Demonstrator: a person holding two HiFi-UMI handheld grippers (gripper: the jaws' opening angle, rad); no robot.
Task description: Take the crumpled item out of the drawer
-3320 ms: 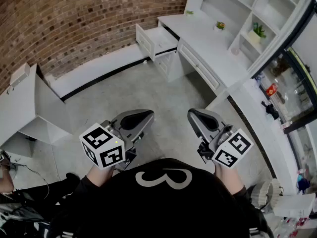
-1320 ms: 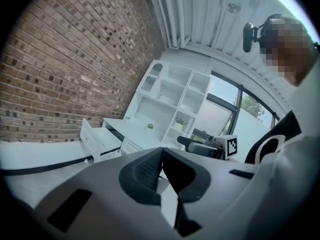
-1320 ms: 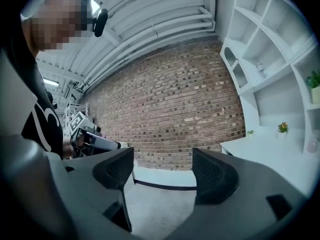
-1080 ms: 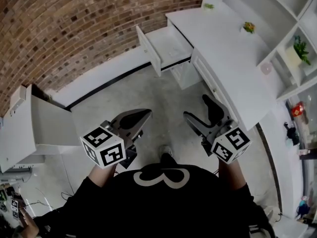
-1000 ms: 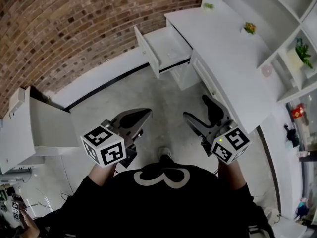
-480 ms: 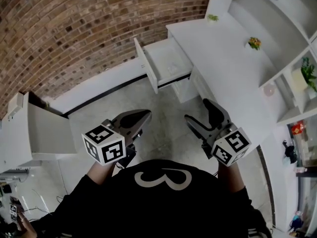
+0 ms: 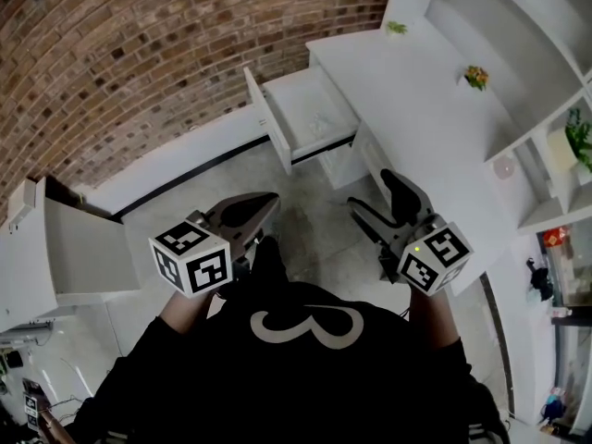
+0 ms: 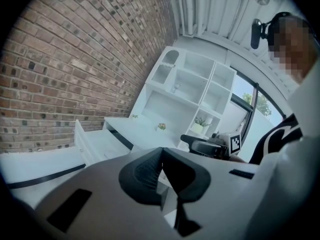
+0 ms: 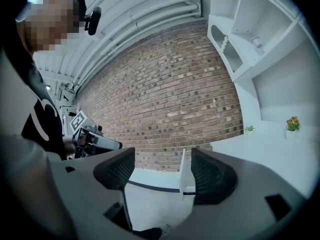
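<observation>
A brick wall (image 7: 139, 54) rises beyond both your grippers. The white desk (image 7: 416, 91) runs ahead of your right gripper (image 7: 372, 192), and its open drawer (image 7: 265, 123) lies ahead between the two. Your right gripper's jaws stand apart, empty. Your left gripper (image 7: 262, 203) is clenched on nothing. The pale crumpled item (image 7: 320, 125) lies in the drawer, well apart from both.

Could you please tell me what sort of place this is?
Probably a home-style study or a showroom mock-up: a brick wall, a white desk with its drawer pulled open, and white shelves holding a small plant.
</observation>
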